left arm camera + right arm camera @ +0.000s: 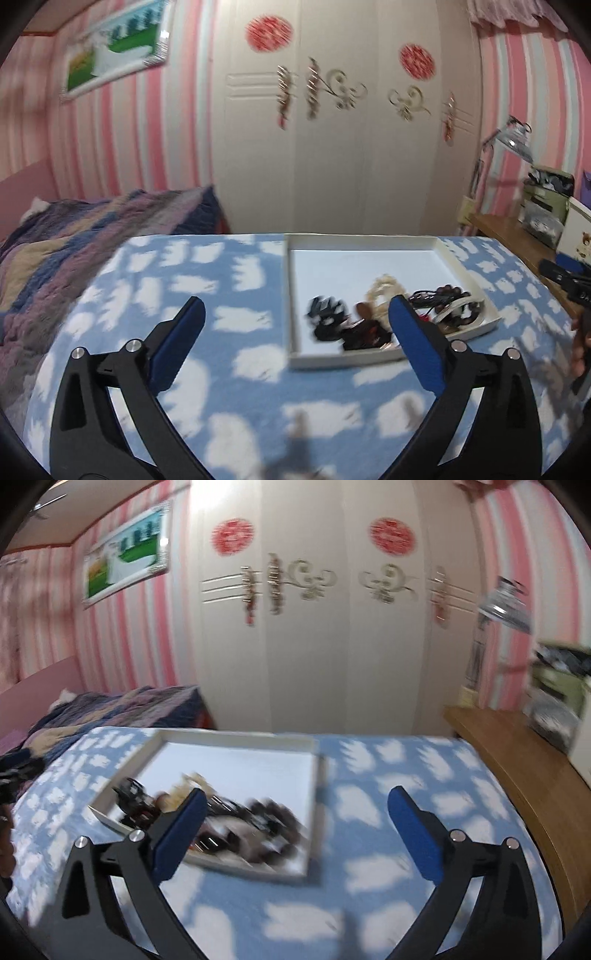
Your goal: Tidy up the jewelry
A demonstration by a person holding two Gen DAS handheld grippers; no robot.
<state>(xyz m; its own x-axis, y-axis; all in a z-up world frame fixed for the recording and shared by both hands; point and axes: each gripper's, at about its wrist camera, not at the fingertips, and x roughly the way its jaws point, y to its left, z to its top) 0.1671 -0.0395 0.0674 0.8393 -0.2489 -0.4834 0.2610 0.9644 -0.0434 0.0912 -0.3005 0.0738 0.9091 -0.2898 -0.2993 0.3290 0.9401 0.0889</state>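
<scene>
Hovering above a cloud-patterned blue cloth, the left gripper is held with its blue-padded fingers spread wide and nothing between them. The right gripper is likewise seen fully parted and empty over the same cloth. No jewelry is held by either tool, so a pause between picks may be judged, with both jaws readied for a fresh grasp.

Just ahead of the left gripper and toward its right, a shallow white tray is laid flat on the cloth. From the right gripper the same tray is found ahead and to its left. The jewelry is heaped in the tray's near end: dark tangled pieces, a pale beaded strand and dark round beads, blurred so that single items cannot be told apart. The far part of the tray is left bare, probably as room for sorting.

Beyond the tray, a patchwork quilt is seen to the left, a wooden desk with a lamp to the right, and a white wardrobe farthest off.
</scene>
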